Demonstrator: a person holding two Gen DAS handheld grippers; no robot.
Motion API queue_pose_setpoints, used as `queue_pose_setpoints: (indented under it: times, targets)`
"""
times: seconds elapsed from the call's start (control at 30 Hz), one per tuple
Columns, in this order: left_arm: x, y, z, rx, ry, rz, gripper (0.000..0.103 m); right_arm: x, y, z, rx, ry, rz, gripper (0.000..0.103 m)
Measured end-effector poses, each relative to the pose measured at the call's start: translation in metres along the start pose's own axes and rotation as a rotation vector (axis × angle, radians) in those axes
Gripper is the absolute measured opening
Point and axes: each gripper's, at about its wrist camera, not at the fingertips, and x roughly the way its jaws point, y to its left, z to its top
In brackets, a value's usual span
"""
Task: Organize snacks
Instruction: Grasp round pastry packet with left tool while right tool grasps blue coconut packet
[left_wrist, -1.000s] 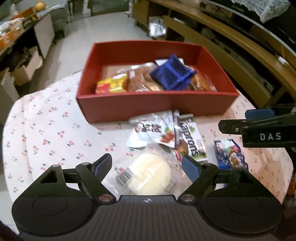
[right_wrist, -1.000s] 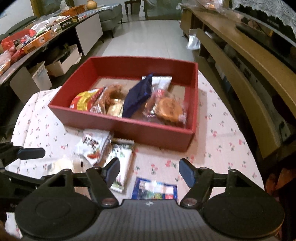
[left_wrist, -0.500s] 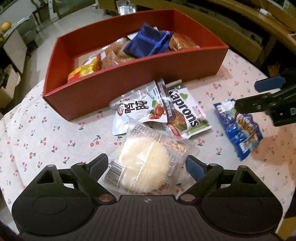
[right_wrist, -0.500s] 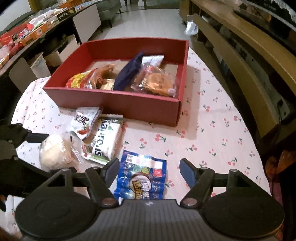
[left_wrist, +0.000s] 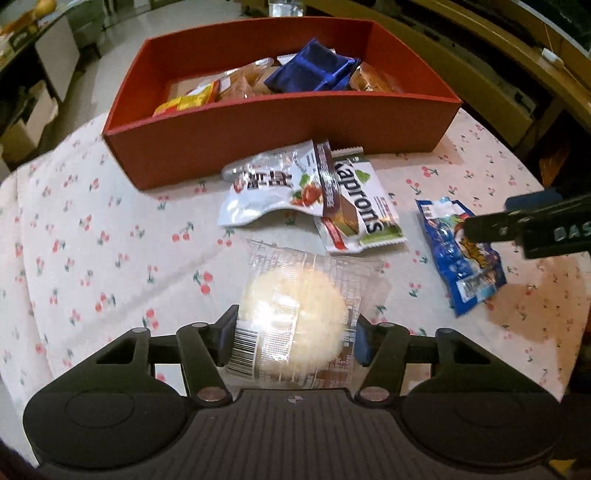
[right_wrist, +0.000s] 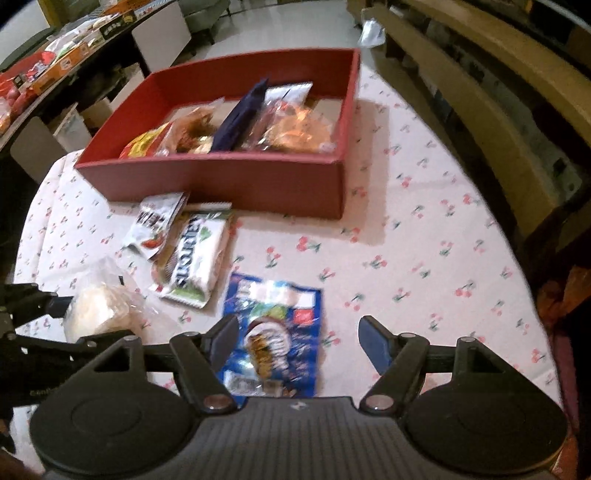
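Cherry-print tablecloth (left_wrist: 110, 236) fills the scene, and the red box (left_wrist: 280, 122) at its far side already holds several packets. Four snacks are left outside it! Left gripper (left_wrist: 291, 332) has its jaws pressed against the clear-wrapped round cake (left_wrist: 295, 317) (not visibly lifted yet). Right gripper (right_wrist: 295, 332) hangs wide open and empty over the blue snack packet (right_wrist: 273, 332). Kaprons wafer pack (left_wrist: 362, 218) and white sachet (left_wrist: 266, 192) wait near the box.

Both wrist views look down, close — sharing the red box (left_wrist: 280, 122).
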Motion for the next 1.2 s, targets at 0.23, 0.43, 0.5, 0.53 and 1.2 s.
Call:
queue_pose_setpoints:
  times: [0.23, 0.43, 0.5, 0.53, 1.2]
  targets:
    - [-0.004, 0.0, -0.007, -0.032, 0.001, -0.002, 0.066, 0.018, 0.018, -0.004, -0.036, 0.052, -0.003, 0.081]
    - [-0.001, -0.002, -0.005, -0.022, -0.011, 0.023, 0.077, 0.025, 0.036, -0.012, -0.111, 0.038, -0.056, 0.088]
    - [0.003, -0.002, -0.005, -0.011, -0.008, 0.04, 0.08, 0.025, 0.04, -0.015, -0.135, 0.032, -0.072, 0.086]
    - [0.005, -0.001, -0.006, -0.01, -0.01, 0.041, 0.081, 0.025, 0.04, -0.016, -0.124, 0.007, -0.077, 0.083]
    - [-0.011, -0.014, -0.025, -0.006, -0.016, 0.042, 0.071, 0.013, 0.064, -0.051, -0.211, 0.001, -0.067, 0.08]
